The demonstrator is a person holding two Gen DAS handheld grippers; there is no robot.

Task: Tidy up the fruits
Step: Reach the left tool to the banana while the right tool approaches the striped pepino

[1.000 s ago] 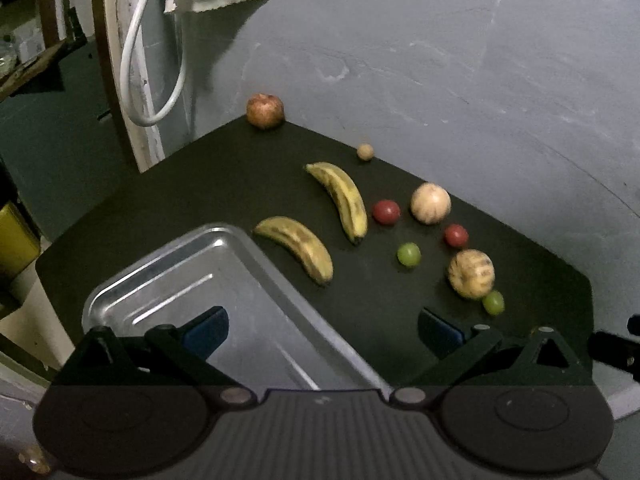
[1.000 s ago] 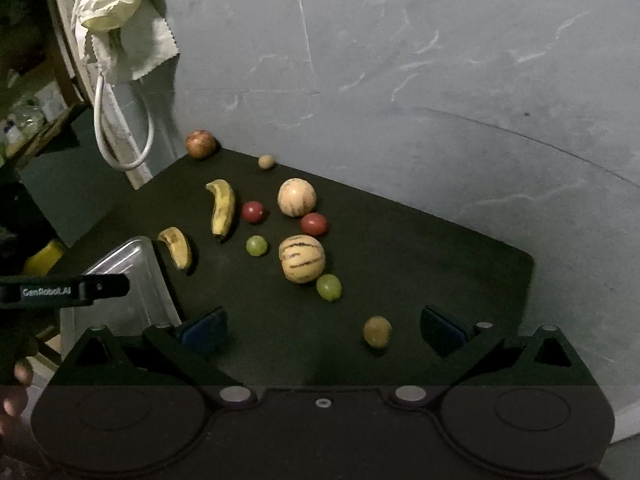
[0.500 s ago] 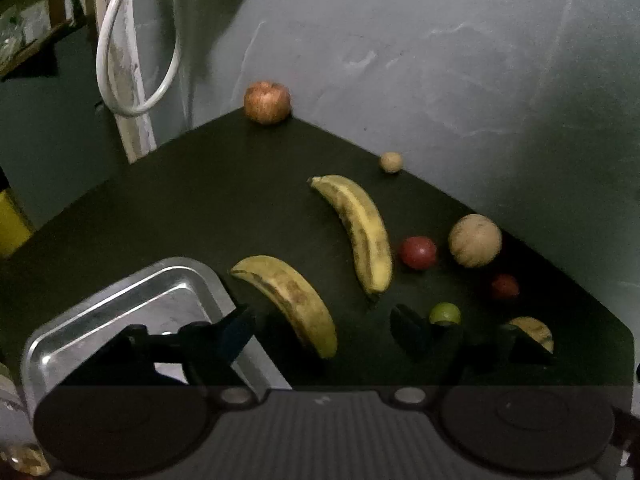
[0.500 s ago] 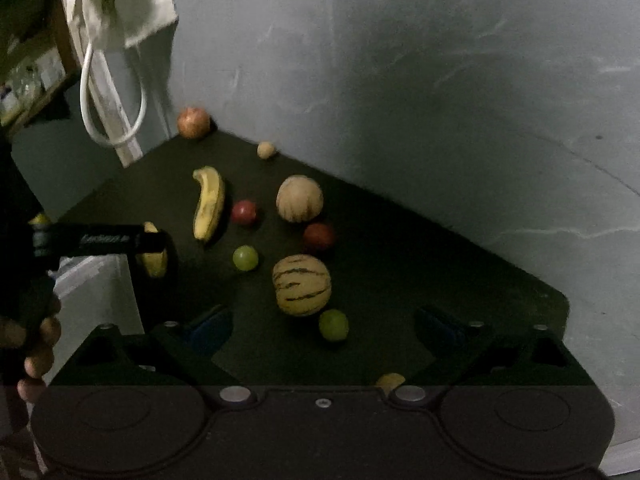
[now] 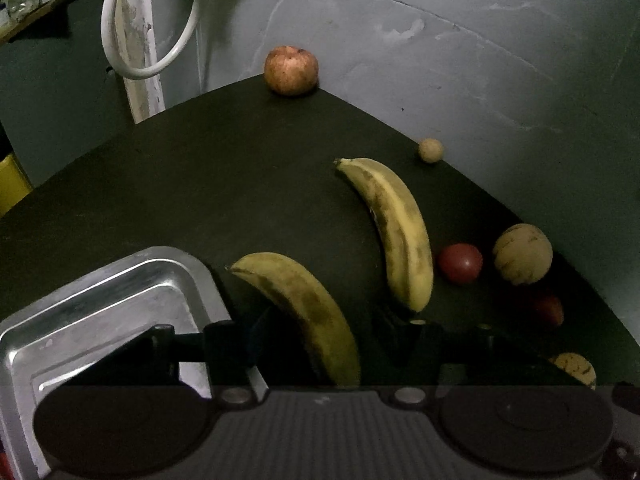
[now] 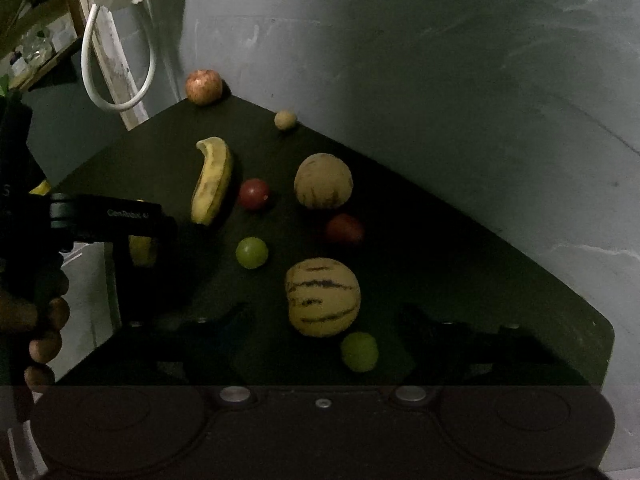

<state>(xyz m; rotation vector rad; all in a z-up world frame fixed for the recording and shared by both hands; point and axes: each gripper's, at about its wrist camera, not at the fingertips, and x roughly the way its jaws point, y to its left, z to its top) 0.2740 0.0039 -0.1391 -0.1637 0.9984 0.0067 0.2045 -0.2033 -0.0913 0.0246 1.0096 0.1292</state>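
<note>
- Our left gripper [image 5: 316, 340] straddles the near banana [image 5: 304, 308], which lies on the dark table [image 5: 200, 184] just beside the tray [image 5: 100, 308]. The jaws are closing with the banana between them; we cannot tell whether the pads touch it yet.
- Our right gripper [image 6: 320, 320] is closing around the striped melon [image 6: 322, 296], with a green grape [image 6: 359, 351] just beside it. A gap shows on both sides, so nothing is clamped yet.
- Judging from this, the step is a double pickup: banana for the left, melon for the right.
- For the banana, we should grip across its thick middle rather than the tapered end, and squeeze gently, since spotted skin probably bruises.
- For the melon, we want the pads on its widest line; higher up, a round fruit may squirt out. The grape should stay clear of the right finger.
- The tray looks empty and is the likely home; the banana has a short trip.
- The second banana [image 5: 394, 232], tomato [image 5: 459, 263], pale melon [image 5: 522, 254] and apple [image 5: 291, 70] wait further back.
</note>
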